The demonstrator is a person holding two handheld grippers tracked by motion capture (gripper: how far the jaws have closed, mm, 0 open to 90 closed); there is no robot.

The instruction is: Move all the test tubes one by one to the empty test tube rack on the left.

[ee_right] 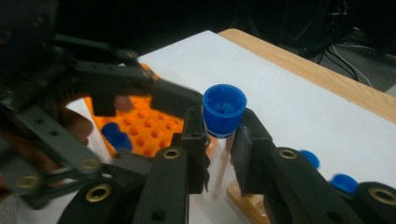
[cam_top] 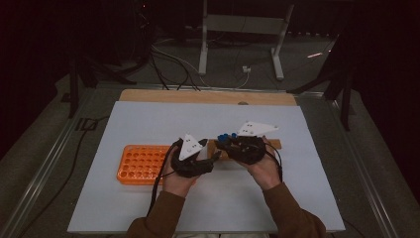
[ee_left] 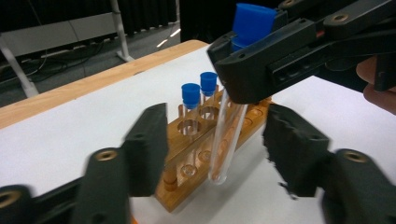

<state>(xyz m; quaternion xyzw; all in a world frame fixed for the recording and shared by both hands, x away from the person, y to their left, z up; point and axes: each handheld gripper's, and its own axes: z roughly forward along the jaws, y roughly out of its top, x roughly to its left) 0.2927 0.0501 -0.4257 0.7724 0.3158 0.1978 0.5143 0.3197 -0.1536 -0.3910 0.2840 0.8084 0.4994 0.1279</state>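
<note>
My right gripper [ee_right: 219, 140] is shut on a clear test tube with a blue cap [ee_right: 224, 109], gripping it just under the cap. The tube [ee_left: 228, 135] hangs tilted, its bottom just above the white mat in front of a wooden rack [ee_left: 184, 189]. Two more blue-capped tubes [ee_left: 190, 95] stand in that rack. My left gripper [ee_left: 219, 154] is open, one jaw on each side of the hanging tube, touching neither side. In the high view both grippers meet at the table's middle, left gripper [cam_top: 213, 151] and right gripper [cam_top: 226, 143].
An orange rack with several empty holes [cam_top: 141, 163] lies on the mat left of the hands. The white mat [cam_top: 208, 119] covers a wooden table. Cables and stand legs [cam_top: 203, 44] cross the dark floor beyond the far edge.
</note>
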